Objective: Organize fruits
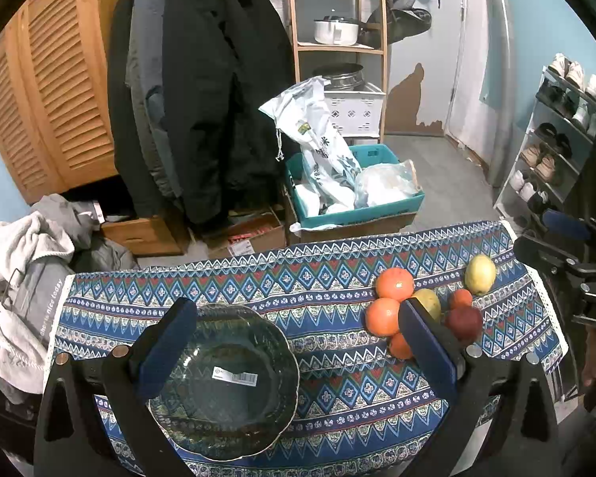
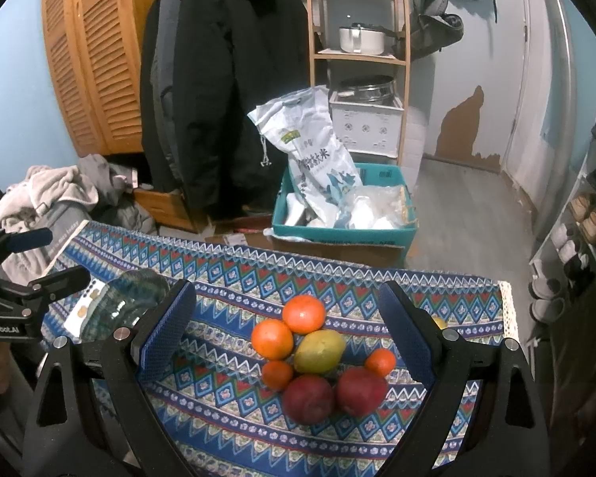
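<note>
Progress: none yet, I judge | clear glass bowl [image 1: 226, 381] empty | oranges, apples, lemons pile [image 2: 318, 357] on patterned cloth [image 2: 234, 278] | my left gripper [image 1: 298, 349] and right gripper [image 2: 288, 334] both spread wide, holding nothing

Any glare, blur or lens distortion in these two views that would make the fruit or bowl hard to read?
Left wrist view: strong fisheye bending with black corners; the glass bowl is dim but legible, label readable as a white patch. Right wrist view: same bending; the fruit pile is sharp and evenly lit, while the bowl shows glare at the left gripper.
</note>
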Motion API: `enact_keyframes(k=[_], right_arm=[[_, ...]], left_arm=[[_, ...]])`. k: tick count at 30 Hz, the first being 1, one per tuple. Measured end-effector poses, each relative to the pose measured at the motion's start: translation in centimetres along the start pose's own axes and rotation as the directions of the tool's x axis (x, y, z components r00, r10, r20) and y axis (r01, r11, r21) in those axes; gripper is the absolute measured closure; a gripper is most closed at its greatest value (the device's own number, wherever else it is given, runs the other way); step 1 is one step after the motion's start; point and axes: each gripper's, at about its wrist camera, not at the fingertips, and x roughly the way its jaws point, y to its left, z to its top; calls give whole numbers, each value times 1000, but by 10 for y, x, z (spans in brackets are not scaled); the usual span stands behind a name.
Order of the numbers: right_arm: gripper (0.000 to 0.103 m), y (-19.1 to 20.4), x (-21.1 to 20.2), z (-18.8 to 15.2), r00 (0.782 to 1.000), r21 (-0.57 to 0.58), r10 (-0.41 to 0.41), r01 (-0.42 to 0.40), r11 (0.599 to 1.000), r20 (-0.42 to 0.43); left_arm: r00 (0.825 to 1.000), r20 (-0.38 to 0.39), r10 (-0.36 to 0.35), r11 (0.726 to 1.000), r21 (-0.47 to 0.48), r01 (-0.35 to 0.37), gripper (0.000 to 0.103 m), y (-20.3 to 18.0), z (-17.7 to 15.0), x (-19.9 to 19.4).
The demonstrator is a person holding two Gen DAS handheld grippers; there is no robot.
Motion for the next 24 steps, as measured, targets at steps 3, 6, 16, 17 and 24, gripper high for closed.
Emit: enact_keyframes(k=[3,6,16,17,24], right_arm=[[12,0,1,-1,1000,1,0,0,1000,2],[12,0,0,-1,1000,1,0,0,1000,2],[12,0,0,0,1000,3,1,-1,1000,1],[12,0,0,0,1000,2,0,0,1000,1],[12,-1,0,1,1000,2,0,0,1000,0]], left_arm=[[1000,0,0,1000,0,0,1,0,0,0],[1000,-1,0,1000,-1,0,1,0,0,0],[1000,-2,0,1000,-1,0,1,-1,0,0],[1000,-1,1,1000,-1,-1,1,-1,0,0],[1000,-2,1,1000,0,-1,1,-3,-1,0]])
